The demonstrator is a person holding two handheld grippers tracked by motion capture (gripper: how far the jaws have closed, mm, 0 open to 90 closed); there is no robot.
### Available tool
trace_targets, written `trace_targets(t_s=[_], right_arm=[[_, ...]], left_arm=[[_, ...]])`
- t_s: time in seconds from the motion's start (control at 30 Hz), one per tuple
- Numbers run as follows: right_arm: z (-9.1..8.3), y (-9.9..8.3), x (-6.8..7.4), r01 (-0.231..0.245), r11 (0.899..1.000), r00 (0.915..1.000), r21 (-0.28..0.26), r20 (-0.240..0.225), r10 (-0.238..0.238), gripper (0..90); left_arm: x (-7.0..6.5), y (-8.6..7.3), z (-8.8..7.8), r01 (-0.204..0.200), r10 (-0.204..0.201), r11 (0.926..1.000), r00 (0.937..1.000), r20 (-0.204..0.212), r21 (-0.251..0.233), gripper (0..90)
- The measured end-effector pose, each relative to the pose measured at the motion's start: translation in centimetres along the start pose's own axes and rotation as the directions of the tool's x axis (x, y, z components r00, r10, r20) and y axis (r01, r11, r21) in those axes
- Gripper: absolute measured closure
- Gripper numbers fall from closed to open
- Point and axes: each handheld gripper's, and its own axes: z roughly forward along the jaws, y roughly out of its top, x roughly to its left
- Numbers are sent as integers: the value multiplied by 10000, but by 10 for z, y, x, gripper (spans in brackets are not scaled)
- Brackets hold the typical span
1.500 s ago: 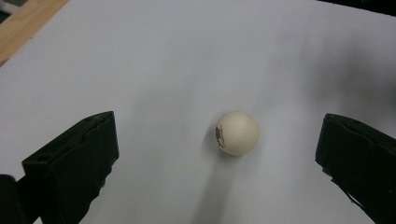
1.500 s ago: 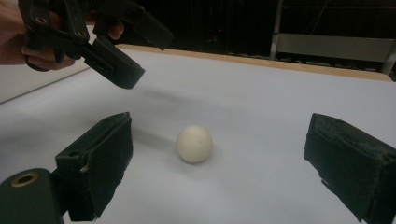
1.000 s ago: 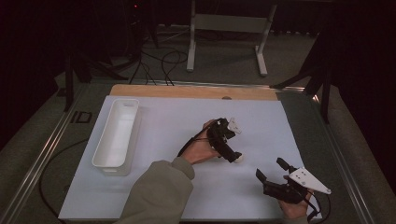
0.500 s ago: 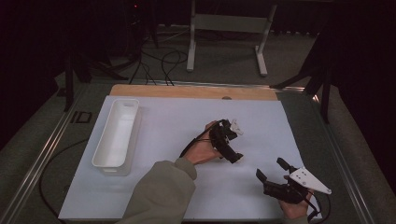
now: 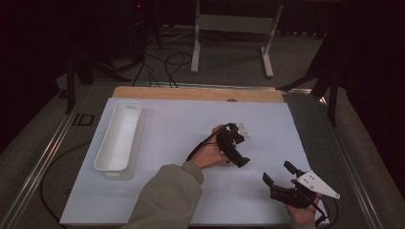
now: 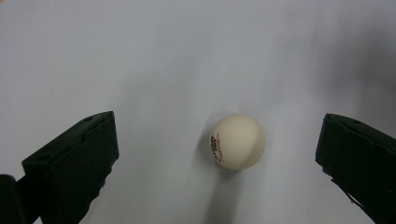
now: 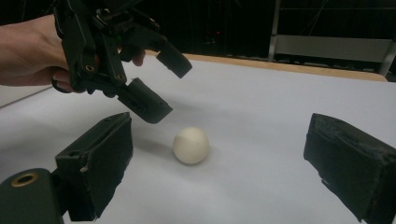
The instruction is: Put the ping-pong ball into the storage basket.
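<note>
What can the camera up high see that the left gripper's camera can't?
High view alone: the white tray on the table's left, the right gripper, open, and the person's sleeve. Left gripper view alone: the ball with red and black print, lying between its open black fingers. Both share the white table cover.

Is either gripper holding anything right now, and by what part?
Nothing is held. The ball lies on the white sheet, between the left gripper's open jaws but touching neither. The right gripper is open too.
</note>
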Motion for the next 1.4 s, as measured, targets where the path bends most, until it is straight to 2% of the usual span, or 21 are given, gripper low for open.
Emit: trace_targets(t_s=[0.47, 0.87, 0.97, 1.3, 1.4], right_arm=[[0, 0, 0, 0, 10000, 10000, 20, 6, 0, 81], [0, 0, -1, -7, 10000, 10000, 5, 1, 7, 81], [0, 0, -1, -1, 10000, 10000, 11, -6, 1, 80], [0, 0, -1, -8, 10000, 10000, 17, -6, 8, 81], [0, 0, -1, 3, 10000, 10000, 21, -4, -3, 80]], left_arm=[[2, -2, 10, 305, -304, 9995, 9993, 219, -31, 0], [4, -3, 16, 383, -387, 9992, 9988, 302, 137, 1], [4, -3, 20, 508, -514, 9986, 9980, 378, 158, 1], [3, -4, 23, 542, -553, 9982, 9975, 448, 246, 1], [4, -4, 24, 411, -429, 9984, 9979, 475, 387, 1]])
